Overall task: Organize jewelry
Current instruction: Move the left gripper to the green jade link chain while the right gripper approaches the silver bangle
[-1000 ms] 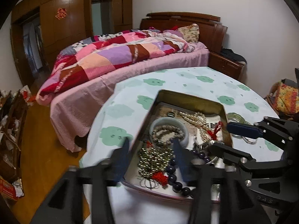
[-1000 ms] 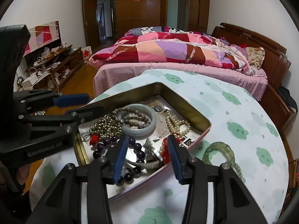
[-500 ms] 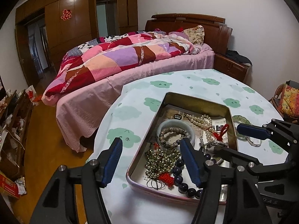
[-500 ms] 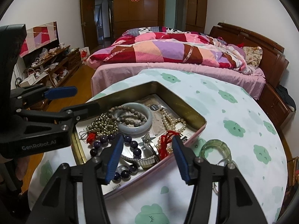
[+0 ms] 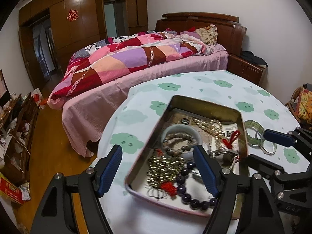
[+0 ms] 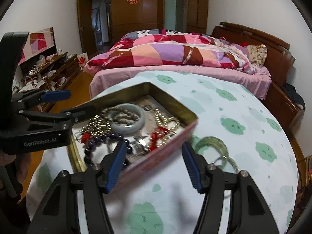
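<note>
A shallow metal tin (image 5: 202, 102) (image 6: 124, 94) sits on the round table, holding a pale jade bangle (image 5: 180, 131) (image 6: 129, 127), a pearl strand (image 5: 211, 125), gold beads (image 5: 165, 168), dark purple beads (image 5: 192, 199) and a red tassel (image 5: 231, 138). A green bangle (image 5: 253, 131) (image 6: 211, 145) lies on the cloth outside the tin. My left gripper (image 5: 159, 168) is open and empty over the tin's near end. My right gripper (image 6: 153, 163) is open and empty at the tin's near side wall. Each gripper also shows in the other's view.
The table wears a white cloth with green clouds (image 6: 232, 123). A bed with a patchwork quilt (image 5: 136, 58) stands just behind the table. A cluttered low cabinet (image 6: 48, 68) lines the left wall. A bedside cabinet (image 5: 245, 68) is at the right.
Both grippers have drawn back and up from the tin and opened wider. Neither holds anything.
</note>
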Tool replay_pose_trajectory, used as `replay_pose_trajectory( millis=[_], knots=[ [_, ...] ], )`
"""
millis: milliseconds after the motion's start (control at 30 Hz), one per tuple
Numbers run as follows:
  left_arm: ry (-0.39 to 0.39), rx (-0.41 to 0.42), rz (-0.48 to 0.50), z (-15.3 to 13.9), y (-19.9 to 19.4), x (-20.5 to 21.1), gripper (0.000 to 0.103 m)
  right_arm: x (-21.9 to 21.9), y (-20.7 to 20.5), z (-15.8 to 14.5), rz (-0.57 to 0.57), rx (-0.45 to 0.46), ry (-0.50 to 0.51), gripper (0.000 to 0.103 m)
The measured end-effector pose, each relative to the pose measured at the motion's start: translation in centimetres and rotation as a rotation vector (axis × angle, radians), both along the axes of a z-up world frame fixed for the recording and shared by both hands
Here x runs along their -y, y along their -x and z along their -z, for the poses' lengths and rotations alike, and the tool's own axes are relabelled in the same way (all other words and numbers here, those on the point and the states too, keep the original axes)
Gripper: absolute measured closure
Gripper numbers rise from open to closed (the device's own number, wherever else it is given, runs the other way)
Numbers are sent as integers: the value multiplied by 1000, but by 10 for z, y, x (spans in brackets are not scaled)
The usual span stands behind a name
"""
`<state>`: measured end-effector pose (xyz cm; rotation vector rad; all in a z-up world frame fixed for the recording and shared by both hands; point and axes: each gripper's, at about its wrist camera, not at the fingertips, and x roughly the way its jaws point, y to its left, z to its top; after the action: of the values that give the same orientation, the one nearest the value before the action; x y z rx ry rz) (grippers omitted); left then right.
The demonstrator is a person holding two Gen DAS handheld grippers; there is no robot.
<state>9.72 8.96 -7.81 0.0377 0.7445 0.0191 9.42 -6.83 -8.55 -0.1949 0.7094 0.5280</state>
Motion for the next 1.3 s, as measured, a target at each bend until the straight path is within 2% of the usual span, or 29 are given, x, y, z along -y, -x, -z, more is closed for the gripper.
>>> replay_pose_trajectory(
  millis=[167, 400, 600, 733, 833, 933, 967, 1167, 1300],
  knots=[
    [-14, -17, 27, 4, -7, 21, 27, 37, -2, 5, 76, -7, -4, 36],
    [-28, -20, 93, 4, -13, 53, 27, 86, -14, 24, 194, -65, 14, 33],
    [-26, -22, 116, 1, -21, 66, 27, 89, -28, 32, 195, -128, 26, 24],
    [-29, -20, 125, -1, -25, 71, 27, 78, -36, 38, 176, -148, 88, 23],
    [-28, -24, 134, -1, -28, 75, 27, 81, -42, 44, 182, -180, 89, 23],
    [-22, -30, 144, 0, -30, 80, 27, 86, -44, 46, 195, -201, 71, 33],
    [-21, -32, 149, 1, -30, 82, 27, 88, -44, 46, 201, -198, 75, 41],
    [-13, -30, 209, 0, -26, 99, 27, 106, -33, 42, 241, -188, 70, 43],
    [-24, -23, 266, -2, -23, 120, 27, 133, -26, 37, 332, -166, 58, 43]
  ],
)
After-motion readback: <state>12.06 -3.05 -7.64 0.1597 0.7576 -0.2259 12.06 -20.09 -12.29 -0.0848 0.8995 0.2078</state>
